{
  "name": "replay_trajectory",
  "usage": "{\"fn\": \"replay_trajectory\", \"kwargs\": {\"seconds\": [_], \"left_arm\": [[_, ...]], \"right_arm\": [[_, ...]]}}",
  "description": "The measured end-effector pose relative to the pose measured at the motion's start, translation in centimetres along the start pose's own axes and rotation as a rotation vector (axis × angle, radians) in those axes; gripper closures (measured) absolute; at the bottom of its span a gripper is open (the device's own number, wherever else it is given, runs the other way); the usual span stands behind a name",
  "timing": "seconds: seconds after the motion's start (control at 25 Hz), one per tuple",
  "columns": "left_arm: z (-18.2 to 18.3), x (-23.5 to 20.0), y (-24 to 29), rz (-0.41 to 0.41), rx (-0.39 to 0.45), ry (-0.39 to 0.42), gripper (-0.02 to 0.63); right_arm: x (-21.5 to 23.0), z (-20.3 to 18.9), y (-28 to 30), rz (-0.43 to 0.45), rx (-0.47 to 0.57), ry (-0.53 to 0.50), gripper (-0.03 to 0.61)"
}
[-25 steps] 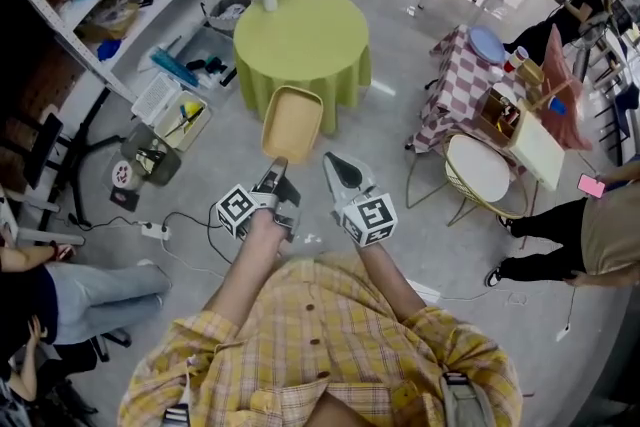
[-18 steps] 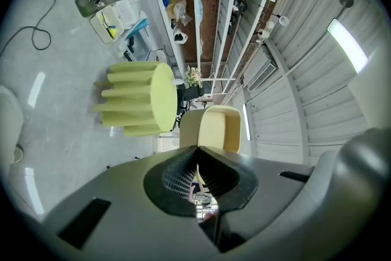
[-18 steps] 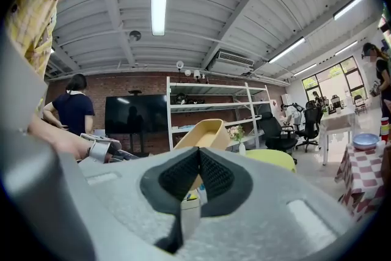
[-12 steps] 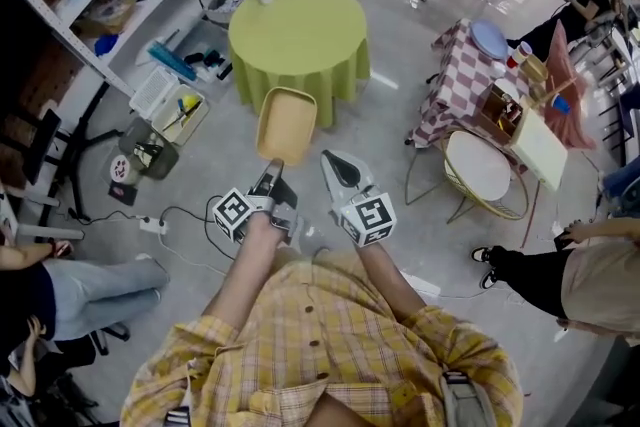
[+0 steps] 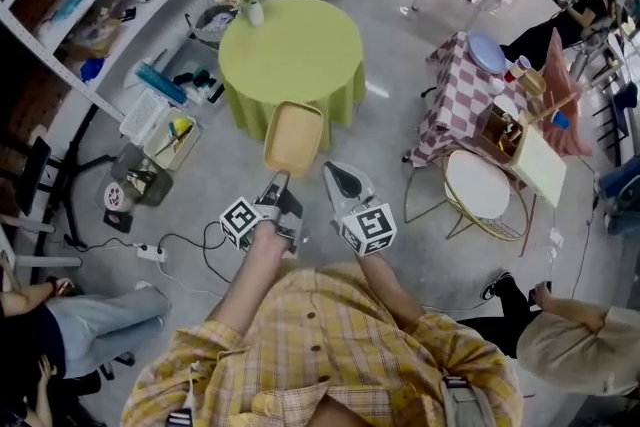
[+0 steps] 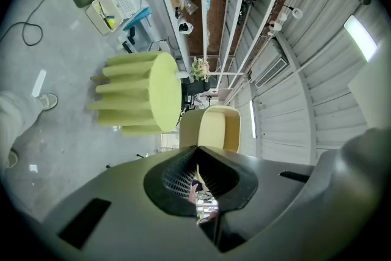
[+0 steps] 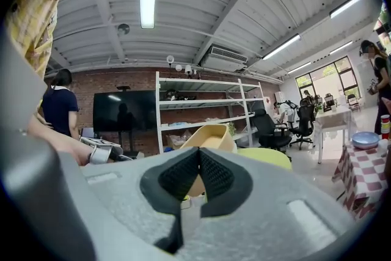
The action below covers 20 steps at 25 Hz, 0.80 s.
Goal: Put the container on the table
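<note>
The left gripper [image 5: 279,179] is clamped on the rim of the yellow container [image 5: 293,135], which hangs in the air at the near edge of the round green table [image 5: 290,50], not resting on it. The right gripper [image 5: 338,173], jaws pressed together on nothing, hovers short of that same edge

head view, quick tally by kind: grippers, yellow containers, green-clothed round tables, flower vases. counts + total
Grippers: 2 (left gripper, right gripper)
Yellow plastic container: 1
Round table with green cloth: 1
White vase of flowers: 1
Total: 5
</note>
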<state>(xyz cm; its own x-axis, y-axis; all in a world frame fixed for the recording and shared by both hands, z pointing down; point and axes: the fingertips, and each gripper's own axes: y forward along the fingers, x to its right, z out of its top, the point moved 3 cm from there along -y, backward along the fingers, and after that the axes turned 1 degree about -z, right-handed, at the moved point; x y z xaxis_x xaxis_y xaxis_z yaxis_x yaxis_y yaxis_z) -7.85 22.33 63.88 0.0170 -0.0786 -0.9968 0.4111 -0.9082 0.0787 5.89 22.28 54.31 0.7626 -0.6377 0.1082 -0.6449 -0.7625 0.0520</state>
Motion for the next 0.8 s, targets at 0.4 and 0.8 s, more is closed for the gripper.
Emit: {"fn": "replay_trajectory", "kwargs": {"seconds": [0.4, 0.8], "left_arm": [[7.9, 2.6, 9.3, -0.006, -0.039, -0.003, 0.598], [14.5, 3.6, 15.3, -0.001, -0.069, -0.011, 0.598]], "right_arm": [[4.4, 2.8, 10.5, -0.031, 0.003, -0.005, 0.581], [6.8, 4.1, 19.1, -0.077, -0.013, -0.011, 0.581]]}}
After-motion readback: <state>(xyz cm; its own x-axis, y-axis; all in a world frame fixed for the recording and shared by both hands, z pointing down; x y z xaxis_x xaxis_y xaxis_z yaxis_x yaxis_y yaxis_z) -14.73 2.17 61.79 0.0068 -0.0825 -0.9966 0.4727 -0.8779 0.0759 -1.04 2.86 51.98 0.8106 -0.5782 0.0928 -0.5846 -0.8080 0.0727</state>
